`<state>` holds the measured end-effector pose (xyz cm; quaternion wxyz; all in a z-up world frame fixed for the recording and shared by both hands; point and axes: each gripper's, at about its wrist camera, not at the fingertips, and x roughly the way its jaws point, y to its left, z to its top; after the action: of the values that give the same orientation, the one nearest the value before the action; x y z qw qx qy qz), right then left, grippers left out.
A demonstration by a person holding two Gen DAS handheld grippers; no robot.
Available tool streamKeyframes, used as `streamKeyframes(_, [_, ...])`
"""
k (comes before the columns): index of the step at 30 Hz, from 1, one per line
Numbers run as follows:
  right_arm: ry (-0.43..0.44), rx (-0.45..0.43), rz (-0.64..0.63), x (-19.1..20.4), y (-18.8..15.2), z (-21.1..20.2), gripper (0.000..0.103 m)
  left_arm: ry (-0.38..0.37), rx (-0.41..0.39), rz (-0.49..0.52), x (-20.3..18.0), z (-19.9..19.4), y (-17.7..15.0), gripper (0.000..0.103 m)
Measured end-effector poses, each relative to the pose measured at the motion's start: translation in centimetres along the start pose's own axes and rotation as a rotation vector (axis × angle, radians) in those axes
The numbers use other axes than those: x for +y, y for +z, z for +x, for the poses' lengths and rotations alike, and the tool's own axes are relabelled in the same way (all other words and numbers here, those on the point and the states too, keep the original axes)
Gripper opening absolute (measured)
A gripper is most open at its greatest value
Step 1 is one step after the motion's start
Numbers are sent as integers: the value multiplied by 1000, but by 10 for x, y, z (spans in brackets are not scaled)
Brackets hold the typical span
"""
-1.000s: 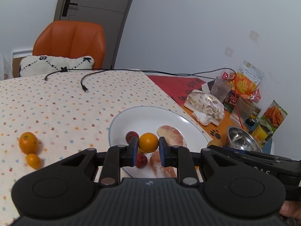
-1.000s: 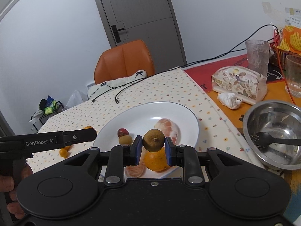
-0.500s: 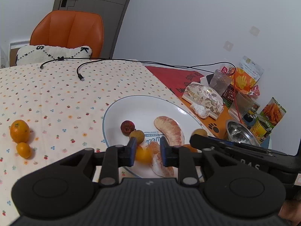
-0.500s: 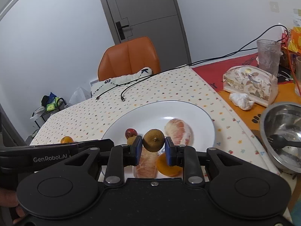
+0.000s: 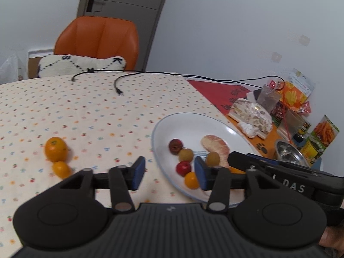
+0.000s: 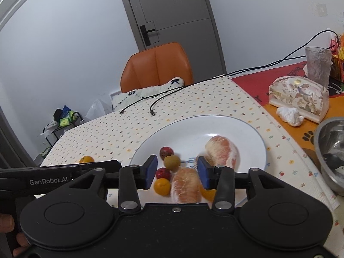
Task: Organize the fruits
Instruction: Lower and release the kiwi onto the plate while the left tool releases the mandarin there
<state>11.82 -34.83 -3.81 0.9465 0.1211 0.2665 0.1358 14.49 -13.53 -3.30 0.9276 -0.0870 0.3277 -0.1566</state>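
A white plate (image 5: pixel 193 116) (image 6: pixel 215 119) holds a dark red fruit (image 5: pixel 175 146) (image 6: pixel 166 152), a tan fruit (image 5: pixel 186 154) (image 6: pixel 172 162), a red fruit (image 5: pixel 183 167) (image 6: pixel 163 173), a small orange (image 5: pixel 191 179) (image 6: pixel 162 186) and peeled pomelo segments (image 5: pixel 215 146) (image 6: pixel 186 185). A second tan fruit (image 5: pixel 212 158) lies by the pomelo. My left gripper (image 5: pixel 169 174) is open over the plate's near-left rim, nothing in it. My right gripper (image 6: pixel 176 172) is open over the fruit, also holding nothing. An orange (image 5: pixel 55 149) (image 6: pixel 86 159) and a kumquat (image 5: pixel 61 169) lie on the dotted cloth to the left.
A steel bowl (image 6: pixel 331 150) (image 5: pixel 288 152) stands right of the plate. A tissue box (image 6: pixel 298 94), crumpled tissue (image 6: pixel 290 116), glass (image 6: pixel 318 64) and snack packets (image 5: pixel 322 133) crowd the far right. Cables (image 5: pixel 118 88) cross the cloth; an orange chair (image 5: pixel 96 40) stands behind.
The left gripper let its small orange go onto the plate, opened and swung left. The right gripper opened and released the tan fruit it held.
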Motion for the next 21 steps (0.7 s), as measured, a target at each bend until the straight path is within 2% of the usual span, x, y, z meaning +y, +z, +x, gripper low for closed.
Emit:
streamKeyframes(3, [15, 4, -3, 5, -1, 0, 46, 18, -9, 1, 6, -6, -2, 61])
streamKeyframes(7, [39, 7, -11, 14, -3, 1, 50, 53, -29, -12, 16, -15, -1, 76])
streamKeyframes(21, [116, 27, -40, 41, -7, 10, 58, 153, -56, -40, 46, -37, -2, 80])
